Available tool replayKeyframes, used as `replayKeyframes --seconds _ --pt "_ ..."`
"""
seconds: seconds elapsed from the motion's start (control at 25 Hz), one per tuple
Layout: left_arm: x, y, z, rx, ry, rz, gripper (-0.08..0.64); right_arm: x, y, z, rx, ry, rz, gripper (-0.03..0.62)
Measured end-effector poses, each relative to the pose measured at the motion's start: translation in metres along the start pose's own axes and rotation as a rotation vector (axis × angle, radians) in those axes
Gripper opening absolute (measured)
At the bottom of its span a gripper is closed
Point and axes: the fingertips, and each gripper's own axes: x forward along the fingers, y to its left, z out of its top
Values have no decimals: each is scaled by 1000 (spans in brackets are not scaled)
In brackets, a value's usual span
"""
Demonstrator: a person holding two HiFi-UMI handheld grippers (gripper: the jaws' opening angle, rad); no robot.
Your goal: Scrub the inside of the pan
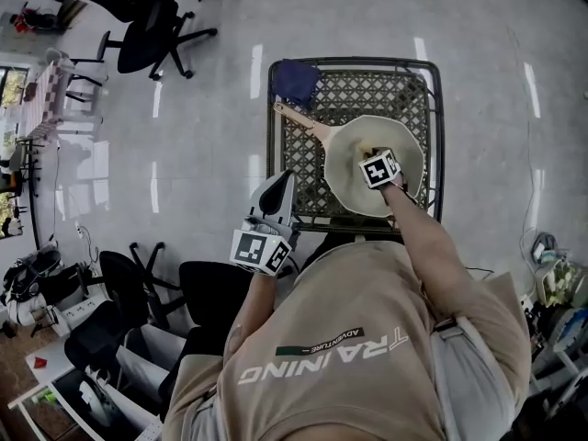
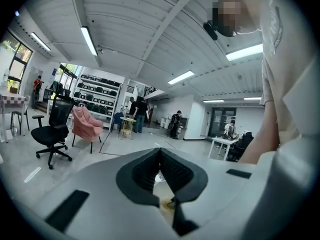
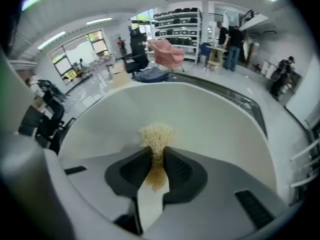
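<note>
Right hand-held gripper [image 3: 157, 159] pinching scrubber [image 3: 156, 134] in pan [image 1: 349, 173], handle [image 1: 299, 122] pointing upper-left

The person's shirt [image 1: 367, 292] reads "TRAINING" and, smaller, "ADVENTURE".

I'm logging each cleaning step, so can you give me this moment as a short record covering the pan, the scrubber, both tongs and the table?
pan: cream, on the lattice table; its light brown handle points to the far left
scrubber: pale fibrous wad, inside the pan; contact with the surface uncertain
right tongs: shut on the scrubber, pointing down into the pan
left tongs: shut, empty, off the table's near left edge, away from the pan
blue cloth: on the table's far left corner
</note>
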Motion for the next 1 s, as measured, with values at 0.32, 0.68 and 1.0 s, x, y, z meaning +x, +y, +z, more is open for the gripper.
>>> replayKeyframes --seconds 0.32,0.68,1.0 --pt "-28 25 -3 -39 9 84 18 23 72 -18 -52 94 137 87" --pt "-25 21 -9 -41 -1 51 18 6 -44 -49 63 210 -202 89" --pt "-20 17 1 -57 -40 -2 18 -11 -57 -59 41 260 -232 87"
